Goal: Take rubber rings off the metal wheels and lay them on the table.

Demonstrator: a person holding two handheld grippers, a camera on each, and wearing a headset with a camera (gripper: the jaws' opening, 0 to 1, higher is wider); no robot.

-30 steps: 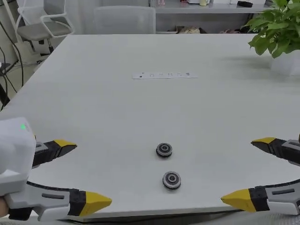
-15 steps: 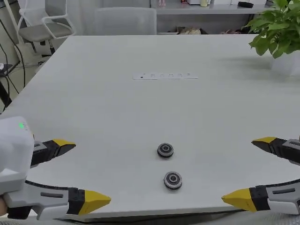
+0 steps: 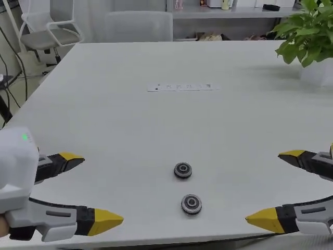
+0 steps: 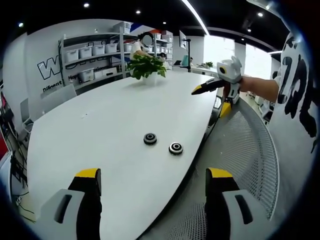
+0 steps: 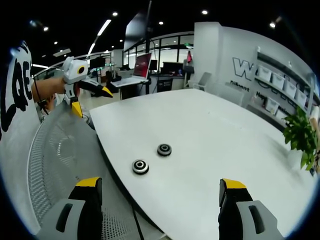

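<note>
The farther metal wheel (image 3: pixel 182 170) and the nearer metal wheel (image 3: pixel 191 204), 2 in all, lie flat on the white counter (image 3: pixel 156 125) near its front edge, close but apart. Each has a dark rubber ring (image 3: pixel 184 205) round a silvery hub. They sit between my left gripper (image 3: pixel 92 188) and my right gripper (image 3: pixel 267 186), well apart from both; my jaws gape wide, holding nothing. A white label strip (image 3: pixel 183 86) lies mid-counter, its print too small to read. A large "W" (image 4: pixel 47 68) begins wall lettering I cannot make out. A potted plant (image 3: pixel 307 31) stands far right, and a chair (image 3: pixel 44 28) stands beyond the far left corner.
</note>
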